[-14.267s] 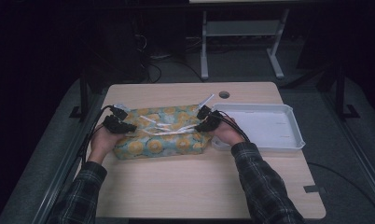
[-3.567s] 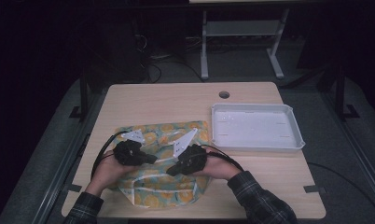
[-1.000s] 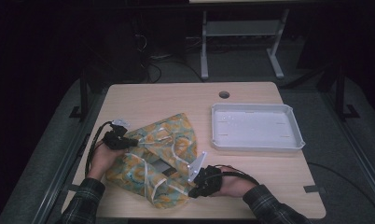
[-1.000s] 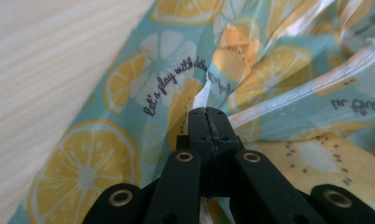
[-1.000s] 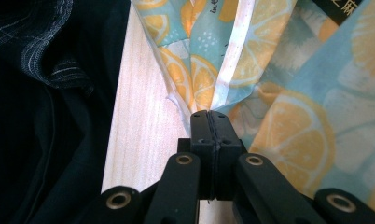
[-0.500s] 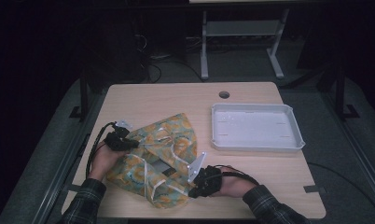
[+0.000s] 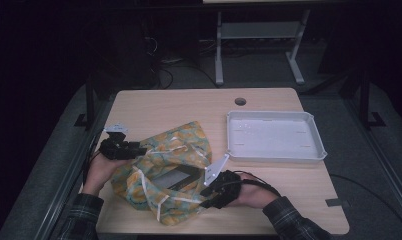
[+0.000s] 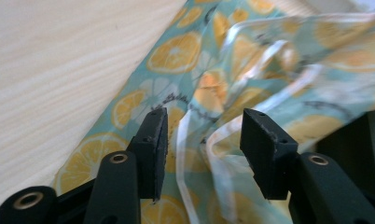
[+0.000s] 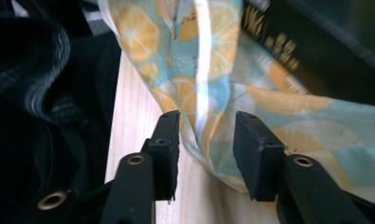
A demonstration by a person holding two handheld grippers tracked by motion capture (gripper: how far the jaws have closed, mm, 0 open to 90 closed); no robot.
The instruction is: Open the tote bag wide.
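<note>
Both grippers (image 7: 139,149) (image 7: 207,192) opening | lemon-print bag (image 7: 161,175) overhanging near table edge (image 7: 229,233)

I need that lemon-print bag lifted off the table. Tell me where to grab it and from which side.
Grip the lemon-print bag by a white handle strap, from the left edge, where the left gripper stands open: there the thin, raised strap fits between the fingers.
</note>
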